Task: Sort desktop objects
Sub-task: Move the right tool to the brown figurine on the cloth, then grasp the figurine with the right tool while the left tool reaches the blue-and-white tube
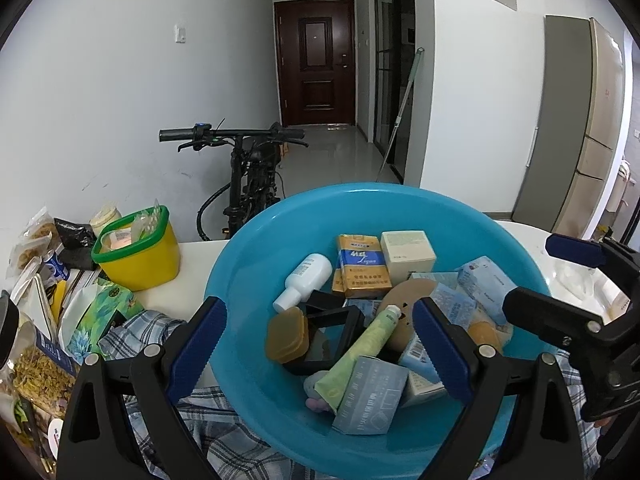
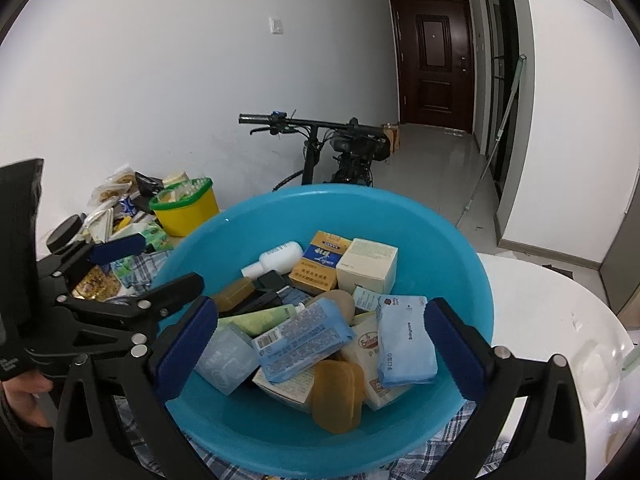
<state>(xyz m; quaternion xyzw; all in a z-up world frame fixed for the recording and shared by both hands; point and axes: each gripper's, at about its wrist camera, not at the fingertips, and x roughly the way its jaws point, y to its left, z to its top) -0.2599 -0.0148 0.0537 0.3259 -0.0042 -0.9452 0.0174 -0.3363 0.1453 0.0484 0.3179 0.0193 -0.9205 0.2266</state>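
Your left gripper (image 1: 320, 344) hangs over the near side of one blue basin (image 1: 248, 240), fingers spread wide and holding nothing; your right gripper (image 2: 320, 344) hangs over the same basin (image 2: 460, 248) from the other side, fingers just as wide and bare. The basin sits on the white desk (image 1: 192, 252) with a checked cloth (image 1: 152, 328) under its near edge. Inside it you have a jumble: one white bottle (image 1: 306, 280) lying on its side, one gold-and-blue carton (image 1: 362, 264) with a second like it partly showing beneath, one cream box (image 1: 408, 252), one green tube (image 1: 360, 352), one black square frame (image 1: 324, 336), and one grey-blue box (image 1: 370, 396) at the near rim. You can count two amber soap cases in the right view, one at the near side (image 2: 338, 396) and one toward the left (image 2: 234, 294). Two pale blue tissue packs lie there as well, one with a barcode (image 2: 304, 334) and one to its right (image 2: 406, 340). More boxes lie underneath, too covered to count. Left of the basin stands one yellow tub (image 1: 140, 252) with a green rim, and beyond it a heap of snack packets (image 1: 36, 240). One bicycle (image 1: 248, 168) leans by the wall behind the desk.
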